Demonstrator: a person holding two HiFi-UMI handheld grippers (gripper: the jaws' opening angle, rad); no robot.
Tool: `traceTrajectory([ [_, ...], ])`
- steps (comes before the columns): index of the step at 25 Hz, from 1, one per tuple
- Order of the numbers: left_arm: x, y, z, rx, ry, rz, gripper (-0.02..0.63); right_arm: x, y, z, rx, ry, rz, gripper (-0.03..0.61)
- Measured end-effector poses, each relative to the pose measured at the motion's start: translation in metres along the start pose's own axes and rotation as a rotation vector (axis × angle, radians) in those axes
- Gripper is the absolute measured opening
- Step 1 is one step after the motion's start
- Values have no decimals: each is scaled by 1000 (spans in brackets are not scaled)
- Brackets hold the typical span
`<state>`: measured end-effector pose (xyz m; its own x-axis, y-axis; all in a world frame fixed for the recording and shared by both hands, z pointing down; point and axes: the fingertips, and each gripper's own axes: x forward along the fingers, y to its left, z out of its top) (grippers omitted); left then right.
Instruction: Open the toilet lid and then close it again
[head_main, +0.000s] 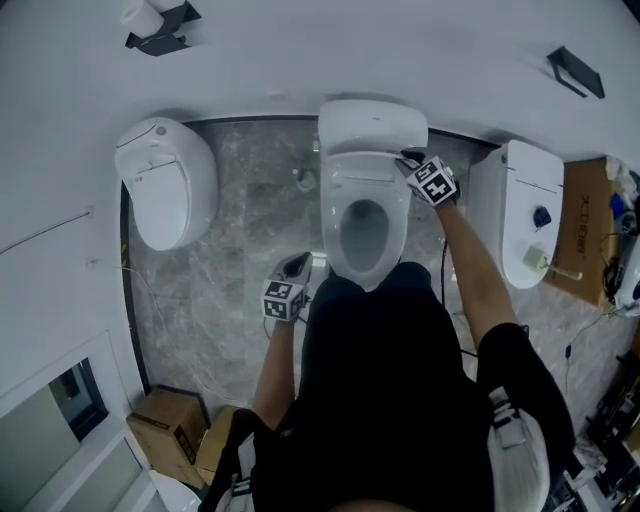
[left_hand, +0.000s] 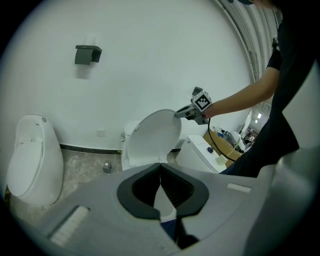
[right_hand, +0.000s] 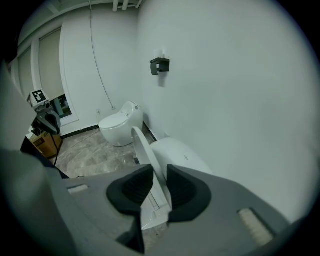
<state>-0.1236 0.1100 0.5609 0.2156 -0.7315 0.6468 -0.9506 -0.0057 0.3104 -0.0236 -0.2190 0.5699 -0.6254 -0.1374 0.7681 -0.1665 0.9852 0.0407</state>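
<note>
Room: white wall, grey marble floor, three white toilets in a row along the wall.
Toilet: the middle one, straight before the person, who stands at its front in black clothes.
Lid: raised, near upright and leaning back toward the wall, its inner face turned to the person.
Seat: down on the bowl, which lies open to view.
Right gripper: stretched out to the lid's upper right rim. Its jaws stand a narrow gap apart, the lid runs edge-on between them, and the pads sit on it.
Left gripper: low at the bowl's front left, over the floor and touching nothing. Its jaws are together with nothing between them.
Left toilet: lid down, well apart from the middle one.
Right toilet: near the middle one, just beyond the right arm.
Holder: black, on the wall above the left toilet.
Boxes: cardboard, on the floor at the person's left.
</note>
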Motion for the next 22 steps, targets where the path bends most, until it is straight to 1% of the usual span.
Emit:
traceTrajectory([
  [7,-9,5,-8,37,22,-48,12,-6,19,-6,-9,9,-31,91],
  [14,-13,16,-13,100,55,-97,12,-13,38,-13,-21,17,-67,92],
  [22,-14,16,-10,172,74,-170,12,-26,61,-28,-41,46,-110,95],
])
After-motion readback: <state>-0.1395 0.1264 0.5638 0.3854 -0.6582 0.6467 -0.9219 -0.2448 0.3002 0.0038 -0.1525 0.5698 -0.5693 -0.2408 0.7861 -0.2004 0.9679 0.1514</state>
